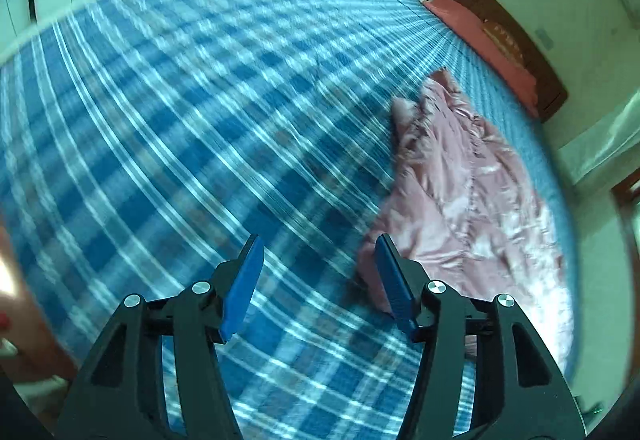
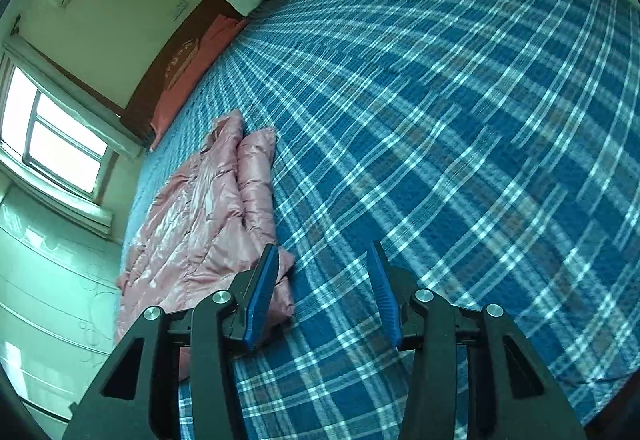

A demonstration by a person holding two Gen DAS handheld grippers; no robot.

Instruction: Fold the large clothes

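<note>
Both jaws apart | pink jacket (image 2: 208,224) crumpled on plaid bedspread (image 2: 460,120)

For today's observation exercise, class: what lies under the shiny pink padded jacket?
The shiny pink padded jacket lies on the blue and white checked bedspread, which shows all round it. The part of the bedspread beneath it is covered, as is anything tucked under it.
</note>
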